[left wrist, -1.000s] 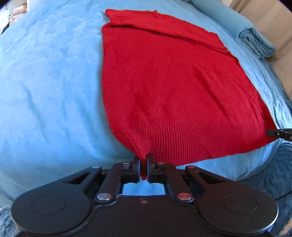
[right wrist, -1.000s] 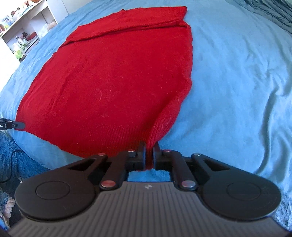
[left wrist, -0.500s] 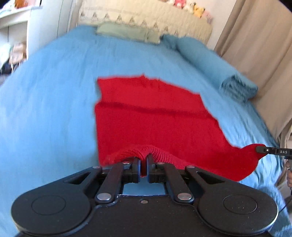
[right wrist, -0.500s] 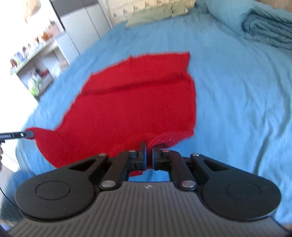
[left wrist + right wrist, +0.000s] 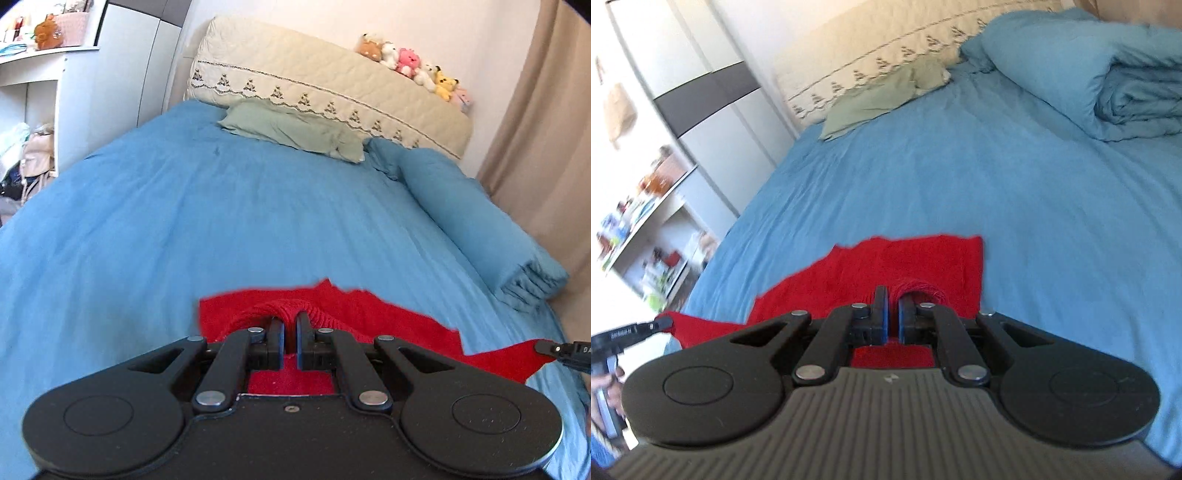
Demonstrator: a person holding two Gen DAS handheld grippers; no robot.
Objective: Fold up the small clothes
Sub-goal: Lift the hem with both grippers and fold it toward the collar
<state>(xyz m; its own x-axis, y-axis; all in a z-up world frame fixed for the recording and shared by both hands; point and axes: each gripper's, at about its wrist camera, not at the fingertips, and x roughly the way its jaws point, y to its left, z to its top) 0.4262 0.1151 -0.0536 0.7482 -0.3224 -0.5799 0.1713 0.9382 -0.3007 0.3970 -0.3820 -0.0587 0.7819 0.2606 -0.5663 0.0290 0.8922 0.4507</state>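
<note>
A red knitted garment (image 5: 388,317) lies on the blue bed (image 5: 221,221). My left gripper (image 5: 290,325) is shut on its ribbed hem at one bottom corner and holds it raised, so the fabric bunches over the fingers. My right gripper (image 5: 893,306) is shut on the hem at the other corner, also lifted. The garment (image 5: 916,258) shows its far edge flat on the bed ahead of the right gripper. Each gripper's tip appears at the side of the other's view, the right one (image 5: 561,350) and the left one (image 5: 646,326), pinching red cloth. Most of the garment is hidden under the grippers.
A folded blue duvet (image 5: 480,229) lies along the bed's right side. A green pillow (image 5: 291,129) and a cream headboard (image 5: 332,92) with plush toys (image 5: 410,62) stand at the far end. White shelves (image 5: 646,240) are on the left.
Both grippers have lifted the hem and carried it forward over the garment toward its far edge. The views have tilted up from the bed surface to the headboard.
</note>
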